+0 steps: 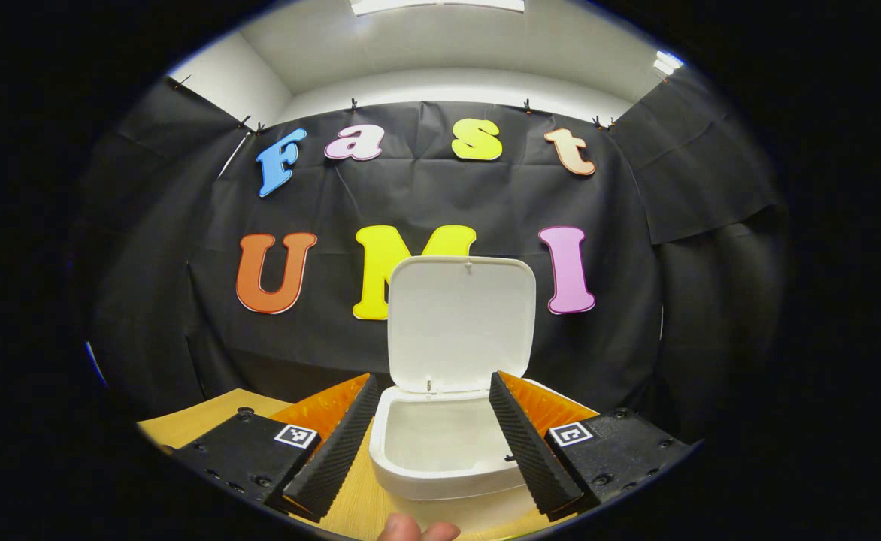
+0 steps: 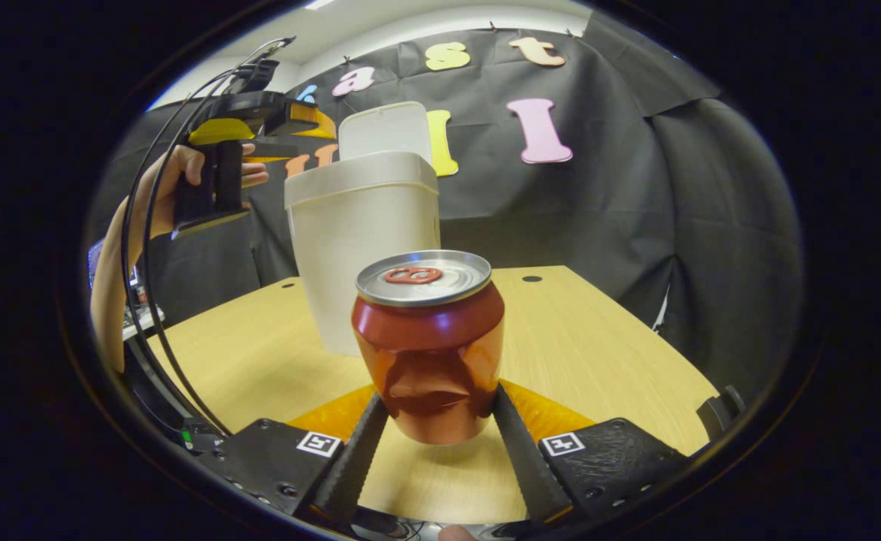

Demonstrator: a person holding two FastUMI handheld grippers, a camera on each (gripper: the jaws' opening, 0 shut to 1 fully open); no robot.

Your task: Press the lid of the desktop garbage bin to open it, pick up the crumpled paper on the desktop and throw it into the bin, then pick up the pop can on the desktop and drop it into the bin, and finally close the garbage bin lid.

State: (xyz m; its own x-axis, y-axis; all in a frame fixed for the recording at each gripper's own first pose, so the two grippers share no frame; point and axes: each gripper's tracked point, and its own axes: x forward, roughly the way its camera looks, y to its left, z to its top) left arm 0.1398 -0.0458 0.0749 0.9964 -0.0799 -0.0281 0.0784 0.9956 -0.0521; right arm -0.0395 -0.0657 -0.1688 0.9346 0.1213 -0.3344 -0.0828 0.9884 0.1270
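One can (image 2: 428, 342), red and dented at the front, stands upright on the worktop (image 2: 598, 346) right between the right gripper (image 2: 437, 428) fingers, and the fingers sit at its lower sides, one each flank. Are they pressing? It looks like contact on both sides, but I cannot tell whether they are truly clamped or just resting against the metal. Behind the can, just beyond it, is the white bin (image 2: 361, 240), lid (image 2: 384, 129) tipped up and back, mouth open. In the left gripper view the bin (image 1: 440, 451) lies directly ahead and below, the lid (image 1: 459, 323) standing upright at the rear, and the left gripper (image 1: 429, 443) hovers above the rim with its fingers spread wide and nothing between them; the inside that shows looks white, and I can't make out paper in the part visible. From the right gripper view, that left gripper (image 2: 260, 124) hangs high beside the bin in a hand (image 2: 185, 180). My read: this is the can pickup. The risks from here: the dented wall could give or slide under the grip, so the can might tilt or slip out on the lift. The bin is tall next to it, so a low carry could knock its wall or rim. And a bump to the raised lid could drop it shut early.
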